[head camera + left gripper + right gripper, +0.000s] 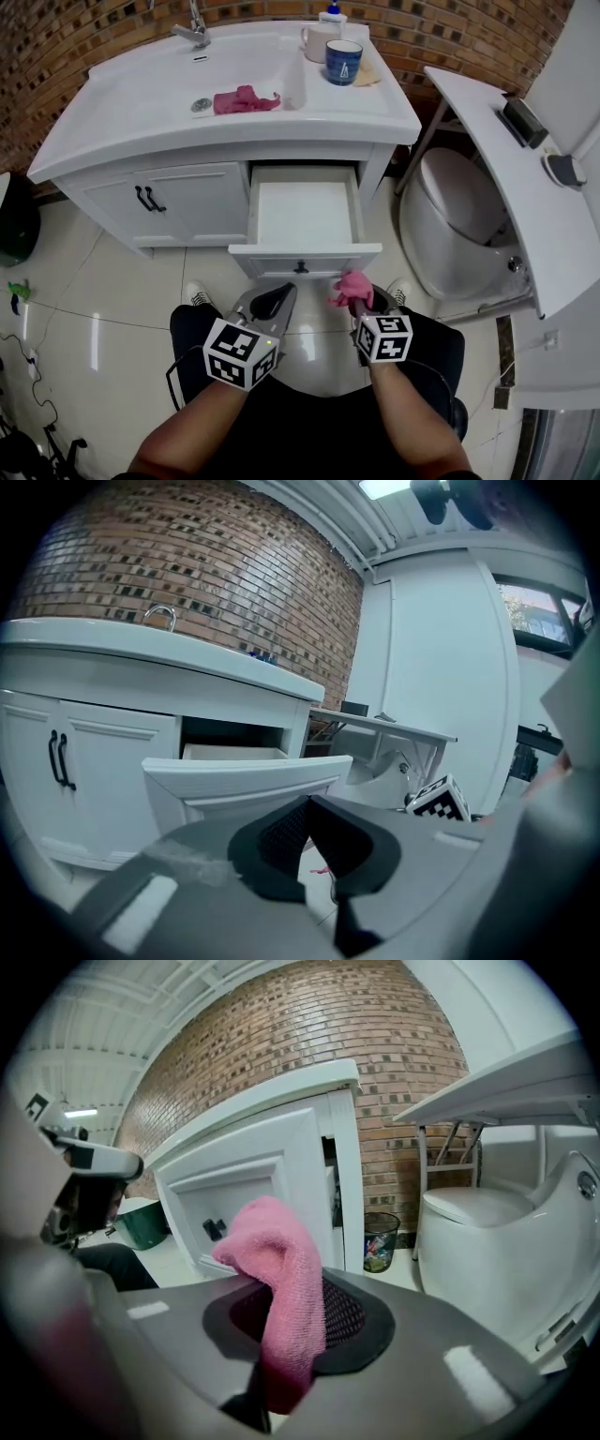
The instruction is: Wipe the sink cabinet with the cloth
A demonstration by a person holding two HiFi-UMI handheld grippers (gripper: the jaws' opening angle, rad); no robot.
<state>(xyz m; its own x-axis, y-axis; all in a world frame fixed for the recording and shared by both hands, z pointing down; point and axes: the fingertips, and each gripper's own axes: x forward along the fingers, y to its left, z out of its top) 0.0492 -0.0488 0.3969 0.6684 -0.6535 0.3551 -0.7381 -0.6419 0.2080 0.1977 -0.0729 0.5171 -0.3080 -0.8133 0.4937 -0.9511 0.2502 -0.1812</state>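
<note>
Pink cloth (281, 1288) in right gripper (364, 304) before sink cabinet (187, 202), brick wall (450, 37)

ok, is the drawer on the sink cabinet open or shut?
Open. In the head view the drawer is pulled well out from the sink cabinet, and its white inside is bare.
</note>
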